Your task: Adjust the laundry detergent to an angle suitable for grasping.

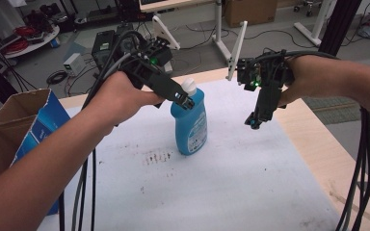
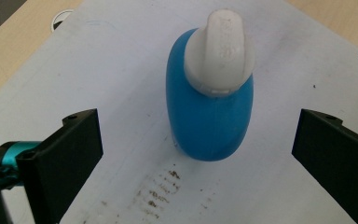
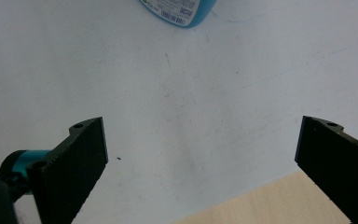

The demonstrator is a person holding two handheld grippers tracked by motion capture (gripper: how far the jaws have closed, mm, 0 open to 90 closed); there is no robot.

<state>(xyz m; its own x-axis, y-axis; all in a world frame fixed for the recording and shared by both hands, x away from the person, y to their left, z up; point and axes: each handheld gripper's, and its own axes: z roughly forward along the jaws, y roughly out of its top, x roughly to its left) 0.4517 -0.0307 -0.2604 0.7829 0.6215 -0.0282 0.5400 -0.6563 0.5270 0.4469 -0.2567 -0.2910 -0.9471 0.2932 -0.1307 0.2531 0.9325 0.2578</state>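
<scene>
At the far left of the high view we see an open cardboard box (image 1: 14, 126) with a blue printed side, standing at the table's left edge; its inside is not visible to us. Next comes our left gripper (image 1: 185, 99), held just above and against the white cap (image 1: 189, 86) of the blue bottle (image 1: 190, 126). In the left gripper view the jaws stand wide apart on either side of the bottle (image 2: 209, 116), touching nothing, with the cap (image 2: 220, 53) between and beyond them.

The bottle stands upright near the middle of the white sheet (image 1: 231, 183), with a white label on its side (the print is too small for us to read, as it is in the right gripper view, where the label's lower end (image 3: 175, 10) shows). A patch of brown specks (image 1: 156, 157) lies just left of the bottle's base.

To the right, our right gripper (image 1: 254, 121) hangs over bare sheet, well apart from the bottle, jaws spread wide and empty. Open room lies all around, and the wooden table (image 1: 318, 139) edge runs beyond the sheet's right border.
</scene>
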